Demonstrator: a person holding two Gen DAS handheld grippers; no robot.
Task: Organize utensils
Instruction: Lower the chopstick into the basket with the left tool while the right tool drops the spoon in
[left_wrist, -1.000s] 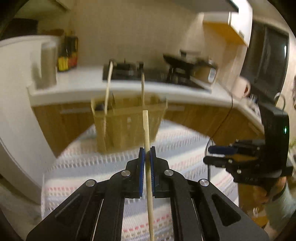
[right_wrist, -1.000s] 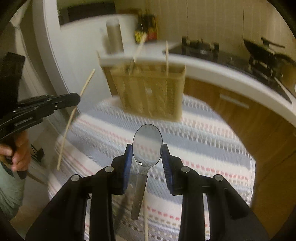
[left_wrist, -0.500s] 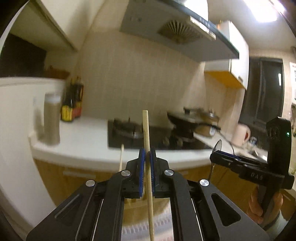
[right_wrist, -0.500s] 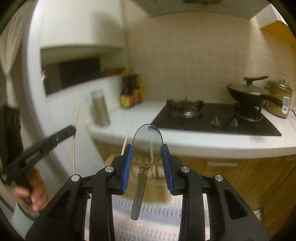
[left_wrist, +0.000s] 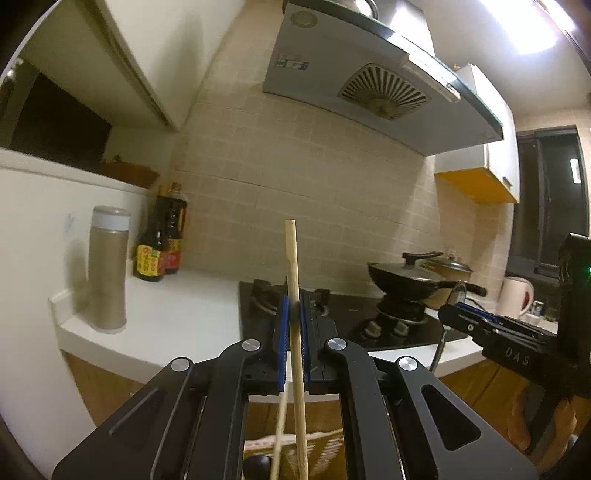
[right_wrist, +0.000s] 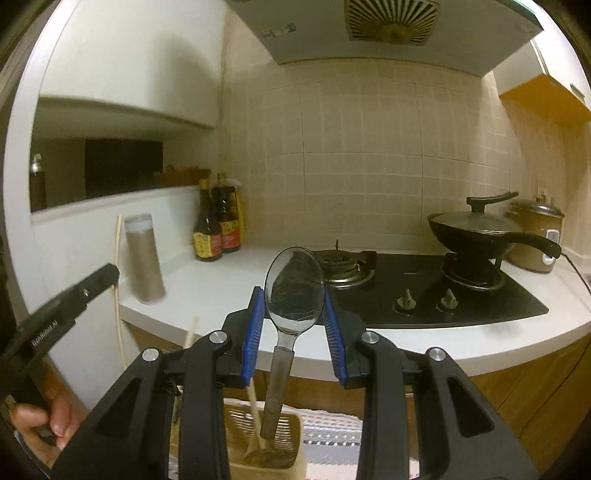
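At frame centre, the left gripper is clamped on an upright chopstick, while the right gripper grips a spoon by its bowl.

The white countertop bears a far-left canister, two sauce bottles, and a black hob to the right.

Both grippers, the left gripper and the right gripper, are matte black linkages with silver round screws, triangular cut-outs and ribbed blue pads, white lettering along one finger's side, a green light on the right body.
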